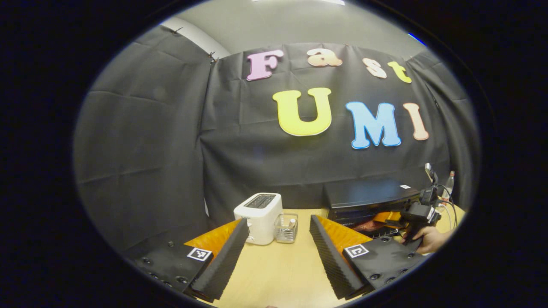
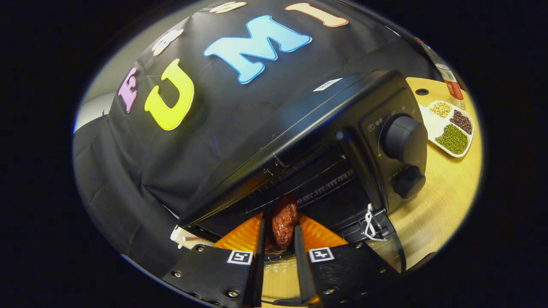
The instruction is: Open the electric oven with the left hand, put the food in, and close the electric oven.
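Left gripper view first, going left to right: the left gripper (image 1: 278, 252) hangs over the wooden table (image 1: 278, 273) with its two ribbed fingers (image 1: 224, 261) spread wide, nothing between them. Just past the tip of its left finger sits a white toaster (image 1: 259, 217), and right beside that, ahead of the gap, a small clear container (image 1: 286, 227). Further over, beyond the tip of the right-side finger, is the black electric oven (image 1: 370, 197). Its door looks dropped open, though it's hard to be sure at this angle. At the far right a hand (image 1: 428, 239) holds the right gripper (image 1: 417, 214) up against the oven front, with cables trailing off it.

Right gripper view: the oven (image 2: 299, 128) sits tilted across the frame because the camera is rolled. Its mouth is open and you can see the wire rack (image 2: 308, 179) inside. The right gripper (image 2: 278, 239) is pinching the food (image 2: 283, 224), a dark reddish glossy chunk, with both fingers pressed on its sides. The chunk sits at the oven's opening just ahead of the fingertips. To the right of the fingers a white cord (image 2: 369, 222) loops near the oven's lower corner. Above that are the two black knobs (image 2: 404, 137) on the control panel. Farthest right on the table, a white divided tray (image 2: 451, 128) holds yellowish, dark red and green beans, and a bottle (image 2: 449, 81) stands behind it.
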`<state>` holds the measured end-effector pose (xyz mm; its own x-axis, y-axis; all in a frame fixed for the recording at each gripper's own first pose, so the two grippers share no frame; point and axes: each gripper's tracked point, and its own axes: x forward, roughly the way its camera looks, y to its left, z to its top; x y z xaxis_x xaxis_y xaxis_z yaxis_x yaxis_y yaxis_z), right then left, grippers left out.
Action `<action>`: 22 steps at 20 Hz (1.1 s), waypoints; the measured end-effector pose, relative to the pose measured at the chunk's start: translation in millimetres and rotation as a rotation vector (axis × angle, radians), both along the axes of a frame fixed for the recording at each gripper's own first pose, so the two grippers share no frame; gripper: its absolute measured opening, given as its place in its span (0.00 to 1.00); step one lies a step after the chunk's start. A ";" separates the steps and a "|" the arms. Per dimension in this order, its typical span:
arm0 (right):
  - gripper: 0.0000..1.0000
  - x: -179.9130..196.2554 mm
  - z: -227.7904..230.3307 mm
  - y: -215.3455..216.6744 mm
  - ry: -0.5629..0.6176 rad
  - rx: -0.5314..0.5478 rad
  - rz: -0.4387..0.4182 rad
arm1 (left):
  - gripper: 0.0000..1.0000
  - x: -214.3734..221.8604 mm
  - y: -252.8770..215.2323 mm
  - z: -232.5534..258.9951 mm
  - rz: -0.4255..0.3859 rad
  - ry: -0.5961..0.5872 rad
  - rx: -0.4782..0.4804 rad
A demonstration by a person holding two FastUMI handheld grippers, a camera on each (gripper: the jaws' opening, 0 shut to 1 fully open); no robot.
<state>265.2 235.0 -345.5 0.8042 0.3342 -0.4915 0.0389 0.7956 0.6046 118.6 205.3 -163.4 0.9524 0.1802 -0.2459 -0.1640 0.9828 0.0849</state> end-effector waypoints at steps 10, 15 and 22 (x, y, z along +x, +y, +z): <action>0.98 -21.6 33.1 -41.9 -0.091 -0.190 0.035 | 0.96 -5.3 -37.0 5.7 -0.057 -0.017 -0.017; 0.98 -65.0 91.6 -56.2 -0.221 -0.277 0.115 | 1.00 -8.2 -72.2 -1.3 -0.108 -0.016 -0.031; 0.98 -121.1 168.6 -103.2 -0.366 -0.351 0.110 | 0.95 -12.2 -131.2 -37.2 -0.180 0.044 -0.077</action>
